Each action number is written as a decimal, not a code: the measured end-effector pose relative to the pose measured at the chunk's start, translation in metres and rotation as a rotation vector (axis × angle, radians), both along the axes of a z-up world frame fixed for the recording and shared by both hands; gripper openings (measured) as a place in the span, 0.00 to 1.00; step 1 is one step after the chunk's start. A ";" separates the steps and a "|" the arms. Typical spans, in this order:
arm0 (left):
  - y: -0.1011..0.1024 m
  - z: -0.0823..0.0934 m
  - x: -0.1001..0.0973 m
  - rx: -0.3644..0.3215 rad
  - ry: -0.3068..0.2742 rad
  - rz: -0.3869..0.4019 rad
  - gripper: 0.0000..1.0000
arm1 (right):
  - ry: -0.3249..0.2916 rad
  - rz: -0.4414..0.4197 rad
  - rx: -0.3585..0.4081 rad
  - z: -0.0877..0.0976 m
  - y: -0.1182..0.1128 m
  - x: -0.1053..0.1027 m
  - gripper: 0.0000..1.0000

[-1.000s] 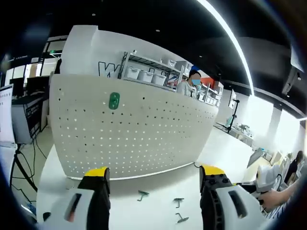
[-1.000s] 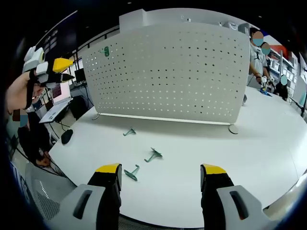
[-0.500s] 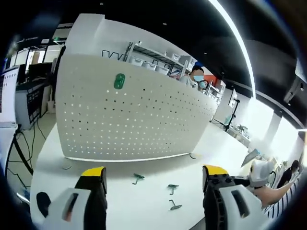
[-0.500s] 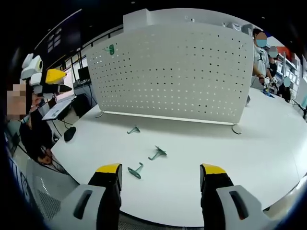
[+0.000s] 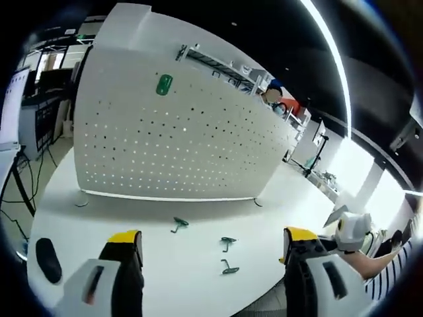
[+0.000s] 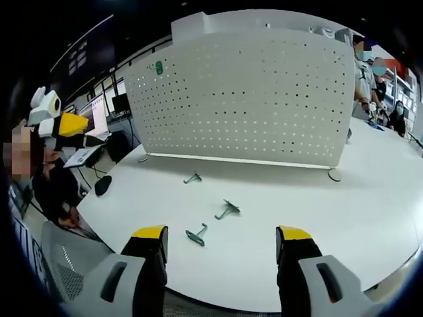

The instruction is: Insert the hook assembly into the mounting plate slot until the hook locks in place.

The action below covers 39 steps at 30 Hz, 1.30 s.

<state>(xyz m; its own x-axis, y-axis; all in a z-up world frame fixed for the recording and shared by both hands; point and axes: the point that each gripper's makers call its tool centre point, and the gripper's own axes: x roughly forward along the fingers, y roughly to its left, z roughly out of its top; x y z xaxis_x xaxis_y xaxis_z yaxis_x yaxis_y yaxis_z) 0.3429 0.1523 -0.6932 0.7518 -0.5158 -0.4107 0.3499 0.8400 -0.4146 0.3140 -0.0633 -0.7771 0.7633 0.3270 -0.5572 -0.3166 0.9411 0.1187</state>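
Note:
A white perforated mounting plate [image 5: 178,142] [image 6: 244,105] stands upright on the white table [image 6: 277,218], with one green hook [image 5: 164,84] [image 6: 158,67] seated near its top. Three loose green hooks lie on the table in front of it: one [image 5: 178,225] [image 6: 193,177] nearest the plate, one [image 5: 227,242] [image 6: 227,210] in the middle, one [image 5: 229,269] [image 6: 196,235] nearest the table's front edge. My left gripper [image 5: 208,254] is open above the table with nothing between its fingers. My right gripper [image 6: 221,247] is open too, just behind the nearest hook. The left gripper [image 6: 66,124] also appears at the left of the right gripper view.
A black mouse [image 5: 48,257] [image 6: 103,185] lies on the table's left end. Desks with monitors [image 6: 92,119] stand beyond it. People stand near shelving [image 5: 218,63] behind the plate. The plate rests on small round feet [image 6: 334,174].
Both cameras have shifted. The left view now looks down more on the table, so the hooks sit higher between its jaws. Hooks and plate have not moved.

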 end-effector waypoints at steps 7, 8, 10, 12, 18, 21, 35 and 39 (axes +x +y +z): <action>0.005 -0.013 -0.010 0.022 0.026 0.005 0.92 | 0.011 0.023 -0.003 -0.002 0.007 0.000 0.63; 0.007 -0.015 -0.012 0.027 0.030 0.008 0.92 | 0.014 0.027 -0.002 -0.003 0.008 0.000 0.63; 0.010 -0.023 -0.016 0.033 0.051 0.012 0.92 | 0.017 0.032 -0.001 -0.004 0.009 0.000 0.62; 0.013 -0.031 -0.019 0.031 0.072 0.014 0.92 | 0.024 0.040 0.000 -0.005 0.011 0.000 0.61; 0.017 -0.040 -0.021 0.016 0.097 0.035 0.94 | 0.049 0.075 0.006 -0.012 0.017 -0.001 0.54; 0.019 -0.048 -0.022 0.015 0.121 0.042 0.94 | 0.066 0.113 0.008 -0.015 0.023 0.000 0.49; 0.023 -0.062 -0.022 0.014 0.161 0.060 0.91 | 0.083 0.229 -0.015 -0.028 0.050 0.035 0.39; 0.027 -0.061 -0.020 0.006 0.162 0.075 0.90 | 0.082 0.269 -0.028 -0.031 0.063 0.047 0.38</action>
<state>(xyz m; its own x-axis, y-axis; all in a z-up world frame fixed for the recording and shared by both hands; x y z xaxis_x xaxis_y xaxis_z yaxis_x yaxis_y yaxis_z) 0.3232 0.1792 -0.7541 0.7116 -0.4582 -0.5326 0.2150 0.8637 -0.4559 0.3608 -0.0008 -0.8081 0.6029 0.4953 -0.6254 -0.5458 0.8278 0.1294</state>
